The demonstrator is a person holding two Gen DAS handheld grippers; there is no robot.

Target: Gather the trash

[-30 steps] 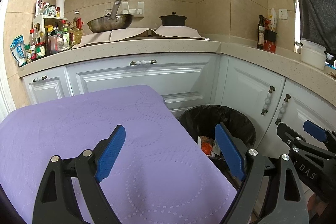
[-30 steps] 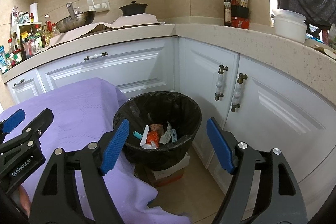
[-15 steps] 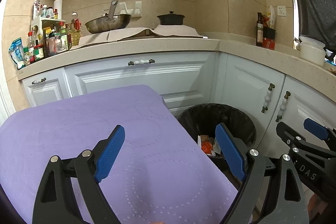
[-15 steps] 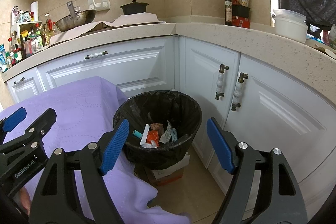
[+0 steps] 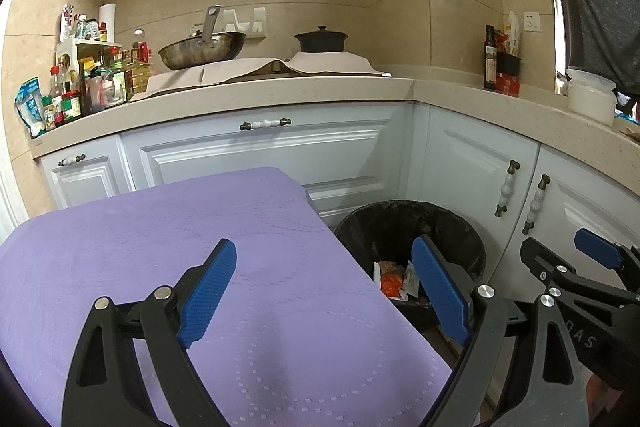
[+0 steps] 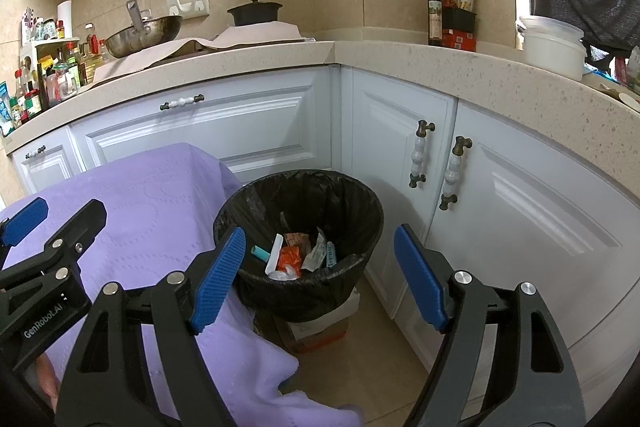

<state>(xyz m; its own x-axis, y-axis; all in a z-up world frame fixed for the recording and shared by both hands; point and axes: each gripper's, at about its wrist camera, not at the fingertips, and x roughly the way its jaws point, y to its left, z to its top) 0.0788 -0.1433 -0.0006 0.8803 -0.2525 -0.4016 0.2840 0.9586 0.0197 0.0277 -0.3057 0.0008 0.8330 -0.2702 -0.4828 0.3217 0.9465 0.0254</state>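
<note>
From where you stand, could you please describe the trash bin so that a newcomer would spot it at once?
Find the corner where the white cabinets meet. On the floor there, beside the purple-covered table, stands the trash bin: round, lined with a black bag, wrappers inside.

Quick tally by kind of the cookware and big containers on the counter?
Wok: 1
Black lidded pot: 1
White lidded tub: 1
Dark glass bottle: 1
Total: 4
</note>
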